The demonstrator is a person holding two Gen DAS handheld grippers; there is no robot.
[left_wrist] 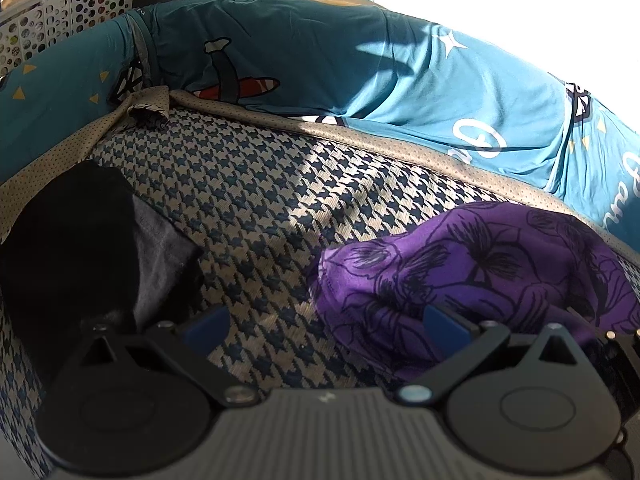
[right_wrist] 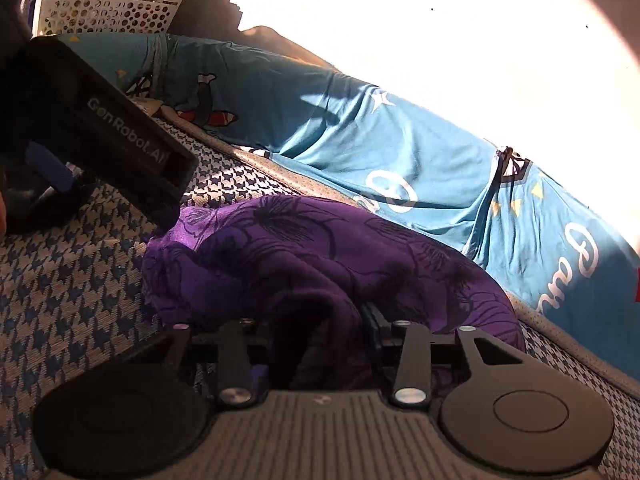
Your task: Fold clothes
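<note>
The purple garment (right_wrist: pixel 320 264), printed with dark line flowers, lies bunched in a heap on the houndstooth mat (left_wrist: pixel 248 208), near the middle and just in front of the blue printed bedding (left_wrist: pixel 360 68) that runs along the far side. The right gripper (right_wrist: pixel 320 352) has its jaws drawn in on a fold at the near edge of the heap; cloth fills the gap between them, so it seems to have a pinch of the fabric. The left gripper (left_wrist: pixel 324 326) stands wide open, nothing between its fingers; its right blue fingertip (left_wrist: pixel 438 320) sits at the left edge of the purple cloth.

To do this step well, I judge the left gripper should take a second edge well apart from the right one's hold, so the two can lift and spread the heap flat before any fold. A pinch through one layer only would open it cleanly.

Hard to tell: which part of the garment is gripped, how many layers are caught, and what sort of garment it is. A dark cloth (left_wrist: pixel 80 240) lies at the near left, its shape unclear. Sun glare washes out the far right. A white perforated basket (right_wrist: pixel 108 8) stands at the far left, contents indistinct.
</note>
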